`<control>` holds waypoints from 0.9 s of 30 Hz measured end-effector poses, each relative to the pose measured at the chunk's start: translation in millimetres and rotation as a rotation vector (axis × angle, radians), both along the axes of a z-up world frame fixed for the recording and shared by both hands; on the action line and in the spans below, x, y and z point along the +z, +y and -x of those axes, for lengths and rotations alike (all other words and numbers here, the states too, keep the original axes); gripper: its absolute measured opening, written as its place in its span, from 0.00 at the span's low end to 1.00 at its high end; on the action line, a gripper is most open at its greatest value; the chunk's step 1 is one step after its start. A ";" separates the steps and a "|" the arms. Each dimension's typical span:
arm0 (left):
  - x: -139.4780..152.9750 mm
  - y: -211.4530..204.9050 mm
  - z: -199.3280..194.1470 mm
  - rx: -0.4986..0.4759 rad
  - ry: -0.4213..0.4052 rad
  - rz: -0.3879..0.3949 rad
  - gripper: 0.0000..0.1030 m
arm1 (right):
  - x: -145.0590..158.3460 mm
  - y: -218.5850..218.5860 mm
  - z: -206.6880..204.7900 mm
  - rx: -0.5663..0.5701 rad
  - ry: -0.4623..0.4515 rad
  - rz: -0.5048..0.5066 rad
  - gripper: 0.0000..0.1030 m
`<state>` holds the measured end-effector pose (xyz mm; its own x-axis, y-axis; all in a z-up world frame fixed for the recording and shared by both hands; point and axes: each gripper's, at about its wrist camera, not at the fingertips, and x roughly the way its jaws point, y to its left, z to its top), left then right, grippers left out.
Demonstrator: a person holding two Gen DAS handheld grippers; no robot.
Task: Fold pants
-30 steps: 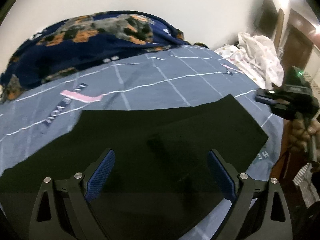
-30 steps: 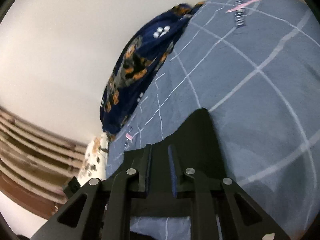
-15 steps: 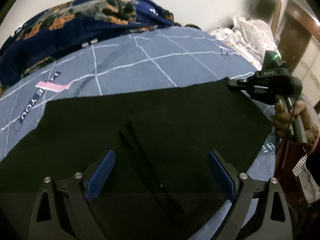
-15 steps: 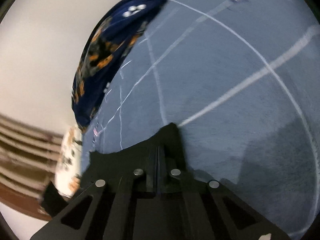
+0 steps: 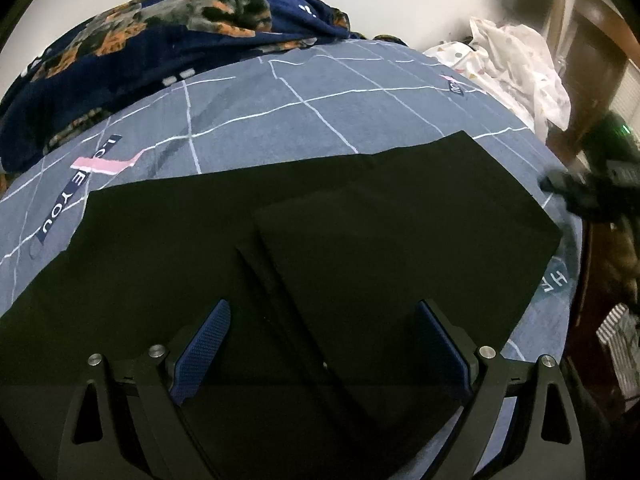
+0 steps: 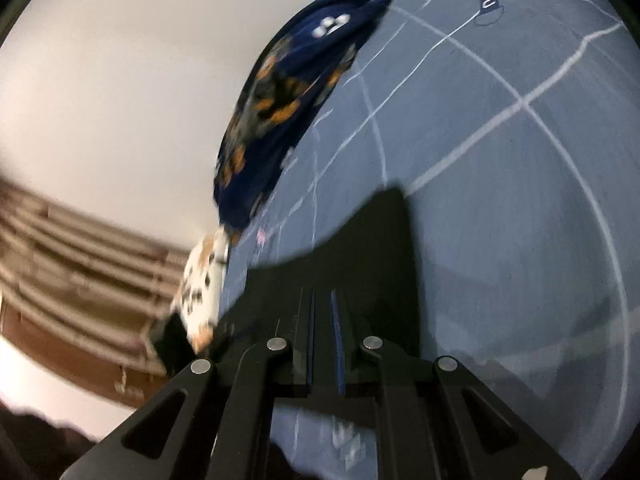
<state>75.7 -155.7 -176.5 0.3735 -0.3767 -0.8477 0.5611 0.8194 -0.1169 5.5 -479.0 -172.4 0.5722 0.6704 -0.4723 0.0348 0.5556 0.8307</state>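
Mid-fold on the black pants [image 5: 360, 220], spread flat across the blue-grey bed [image 5: 280, 112], with a patterned blanket [image 5: 160, 40] bunched along the far left. Left half of the pants a single layer. Right half already doubled over, folded edge running down the middle.

Left gripper [image 5: 323, 308] hanging just above that edge, fingers spread about as wide as possible, holding nothing.

Over on the right, right gripper [image 5: 576, 194] just off the pants' right end and blurry. Fingers nearly together and opening, no cloth clearly pinched between them in the right wrist view, only the pants' corner lying just ahead.

Reads like the letting-go bit of a fold just laid down, so roughly halfway through.

Next up, probably: grabbing one end of the pants and bringing it across for a second fold. Calls for a low pinch on every layer at the edge without dragging the bed cover up too, plus corners kept lined up. Can't tell which end has the waistband.
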 end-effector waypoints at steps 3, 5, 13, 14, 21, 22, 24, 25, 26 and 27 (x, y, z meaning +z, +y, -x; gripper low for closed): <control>-0.1 -1.3 1.3 0.004 -0.004 -0.004 0.90 | -10.8 8.4 19.9 0.015 0.027 0.040 0.10; -1.1 -1.9 1.6 0.005 -0.006 -0.013 0.90 | -25.2 6.8 26.2 -0.014 0.067 0.034 0.09; 17.6 19.3 5.0 0.074 -0.034 0.022 0.90 | -30.4 12.6 27.7 -0.039 0.086 0.109 0.00; 24.8 27.5 6.5 0.092 -0.042 0.038 0.90 | -24.1 16.4 26.6 -0.028 0.081 0.144 0.00; 81.7 137.8 29.8 0.279 -0.094 0.128 0.90 | 25.5 34.5 22.8 0.003 -0.037 0.138 0.11; 84.8 155.3 33.3 0.309 -0.084 0.131 0.90 | 32.1 40.8 19.9 0.018 -0.046 0.138 0.12; 90.8 203.4 41.0 0.393 -0.062 0.129 0.88 | 43.1 55.3 14.0 0.044 -0.064 0.148 0.14; 92.7 225.9 44.3 0.436 -0.050 0.127 0.87 | 47.7 64.1 10.9 0.059 -0.072 0.146 0.18; 93.0 249.4 48.2 0.480 -0.024 0.137 0.86 | 50.5 72.7 7.2 0.070 -0.075 0.139 0.21; 91.5 282.1 53.9 0.536 0.034 0.193 0.86 | 51.8 79.6 4.6 0.078 -0.076 0.129 0.26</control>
